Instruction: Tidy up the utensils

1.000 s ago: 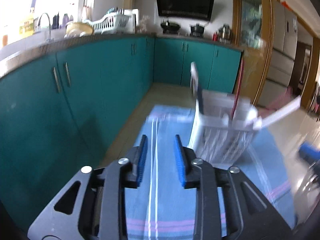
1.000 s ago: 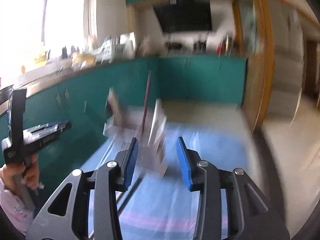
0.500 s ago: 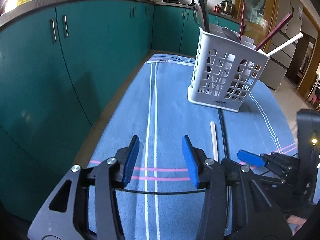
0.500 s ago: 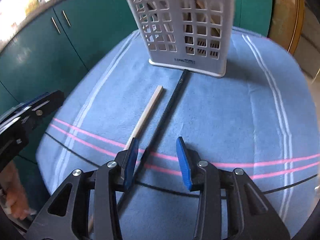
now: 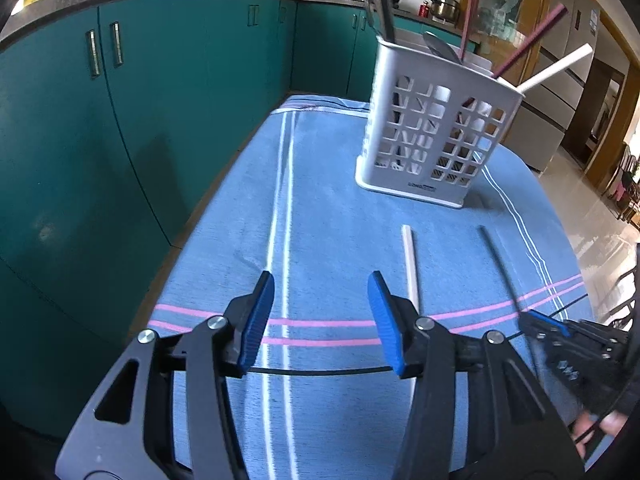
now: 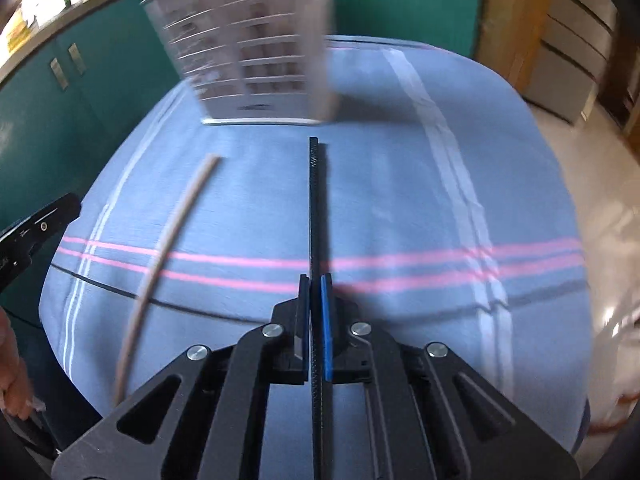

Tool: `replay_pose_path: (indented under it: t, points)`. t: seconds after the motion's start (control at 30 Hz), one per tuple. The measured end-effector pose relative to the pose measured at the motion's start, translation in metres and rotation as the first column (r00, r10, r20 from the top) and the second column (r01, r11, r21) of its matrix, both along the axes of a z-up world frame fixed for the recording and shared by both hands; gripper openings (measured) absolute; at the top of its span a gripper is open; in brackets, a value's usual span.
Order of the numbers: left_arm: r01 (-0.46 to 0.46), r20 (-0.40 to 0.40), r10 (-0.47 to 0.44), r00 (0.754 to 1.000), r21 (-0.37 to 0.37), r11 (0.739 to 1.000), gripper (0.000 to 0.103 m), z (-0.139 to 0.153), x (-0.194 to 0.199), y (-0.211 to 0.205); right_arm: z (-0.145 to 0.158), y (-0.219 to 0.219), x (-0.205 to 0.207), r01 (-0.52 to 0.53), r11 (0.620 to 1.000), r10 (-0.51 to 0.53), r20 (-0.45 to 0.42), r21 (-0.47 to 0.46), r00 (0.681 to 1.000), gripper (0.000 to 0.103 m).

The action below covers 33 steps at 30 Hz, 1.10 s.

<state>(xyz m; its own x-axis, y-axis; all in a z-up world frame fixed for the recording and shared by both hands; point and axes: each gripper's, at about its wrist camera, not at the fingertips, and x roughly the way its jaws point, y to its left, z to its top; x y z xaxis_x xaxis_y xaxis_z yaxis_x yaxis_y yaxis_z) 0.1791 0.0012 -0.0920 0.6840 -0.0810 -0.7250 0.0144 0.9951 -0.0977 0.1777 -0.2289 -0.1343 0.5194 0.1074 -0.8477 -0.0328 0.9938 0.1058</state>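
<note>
- Right gripper (image 6: 315, 304) clamped on thin black chopstick (image 6: 314, 208); stick runs straight ahead along fingers, tip toward white slotted plastic utensil basket (image 6: 248, 52).
- Left gripper (image 5: 320, 320) opening, nothing between; pale chopstick (image 5: 411, 264) lies just right of it on blue striped cloth (image 5: 328, 184).

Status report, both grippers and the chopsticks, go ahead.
Right gripper shut on black chopstick. Left gripper opening, empty. Pale chopstick on cloth.

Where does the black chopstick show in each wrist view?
Left wrist: black chopstick lies right of centre on the cloth, its near end at the right tool.
Right wrist: at centre, clamped between the pads.
Shared landmark: white basket beyond its far tip.
</note>
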Motion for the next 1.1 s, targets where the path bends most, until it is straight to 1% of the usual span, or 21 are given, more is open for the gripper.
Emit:
replay_pose_path:
  t: [0.03,0.1,0.17,0.23,0.27,0.3,0.37,0.6,0.63,0.67,0.73,0.8,0.83,0.87,0.9,0.97,1.1]
  points:
    - [0.009,-0.002,-0.009,1.0,0.002,1.0,0.049,-0.001,0.0,-0.004,0.001,-0.009,-0.005,0.017,1.0,-0.017,-0.005,0.004,1.0,0.006]
    - [0.024,-0.008,-0.024,1.0,0.007,1.0,0.049,-0.003,0.0,-0.012,0.002,-0.015,-0.011,0.016,1.0,-0.015,-0.017,0.023,1.0,0.006]
    - [0.041,-0.016,-0.04,0.999,0.012,0.999,0.051,-0.006,0.001,-0.021,0.003,-0.016,-0.015,-0.038,0.997,0.039,-0.027,0.063,0.999,0.006]
    - [0.053,-0.026,-0.052,0.998,0.016,0.998,0.051,-0.009,0.003,-0.029,0.008,-0.015,-0.019,-0.081,0.991,0.083,-0.012,0.108,0.996,0.008]
    - [0.057,-0.032,-0.056,0.998,0.019,0.998,0.052,-0.01,0.003,-0.032,0.01,-0.016,-0.021,-0.087,0.989,0.088,-0.002,0.116,0.996,0.013]
    - [0.061,-0.039,-0.06,0.997,0.025,0.998,0.052,-0.012,0.004,-0.036,0.012,-0.016,-0.022,-0.082,0.99,0.082,0.005,0.115,0.997,0.019]
    - [0.069,-0.055,-0.067,0.996,0.032,0.997,0.052,-0.016,0.005,-0.041,0.014,-0.018,-0.021,-0.066,0.991,0.065,0.013,0.115,0.998,0.024]
    - [0.104,-0.126,-0.098,0.987,0.045,0.994,0.053,-0.04,0.022,-0.059,0.006,-0.032,-0.014,-0.028,0.989,0.029,-0.004,0.146,1.0,0.029]
    - [0.107,-0.136,-0.1,0.986,0.044,0.993,0.056,-0.043,0.024,-0.061,0.004,-0.033,-0.013,-0.028,0.989,0.029,-0.005,0.147,1.0,0.029]
    - [0.108,-0.13,-0.1,0.986,0.054,0.993,0.059,-0.044,0.026,-0.064,0.005,-0.033,-0.015,-0.031,0.988,0.032,-0.002,0.149,0.999,0.03]
    - [0.11,-0.129,-0.099,0.987,0.074,0.991,0.059,-0.045,0.027,-0.068,0.005,-0.032,-0.015,-0.04,0.988,0.04,0.003,0.148,0.999,0.032]
    - [0.093,-0.122,-0.081,0.989,0.098,0.991,0.039,-0.047,0.027,-0.07,0.004,-0.03,-0.015,-0.05,0.989,0.05,0.008,0.136,0.999,0.035]
    - [0.09,-0.119,-0.078,0.99,0.104,0.99,0.028,-0.047,0.027,-0.07,0.003,-0.027,-0.011,-0.054,0.99,0.053,0.01,0.129,0.999,0.035]
    - [0.092,-0.122,-0.079,0.989,0.098,0.991,0.023,-0.046,0.028,-0.069,0.003,-0.026,-0.01,-0.059,0.991,0.058,0.014,0.119,0.998,0.035]
    - [0.085,-0.126,-0.073,0.989,0.092,0.992,0.016,-0.046,0.027,-0.067,0.003,-0.024,-0.008,-0.063,0.992,0.062,0.017,0.111,0.998,0.035]
    - [0.077,-0.129,-0.065,0.989,0.094,0.993,0.012,-0.045,0.025,-0.064,0.002,-0.02,-0.004,-0.07,0.993,0.068,0.02,0.095,0.997,0.035]
    - [0.089,-0.139,-0.074,0.988,0.107,0.99,0.011,-0.045,0.01,-0.064,0.0,-0.009,0.003,-0.077,0.997,0.077,0.025,0.026,0.997,0.035]
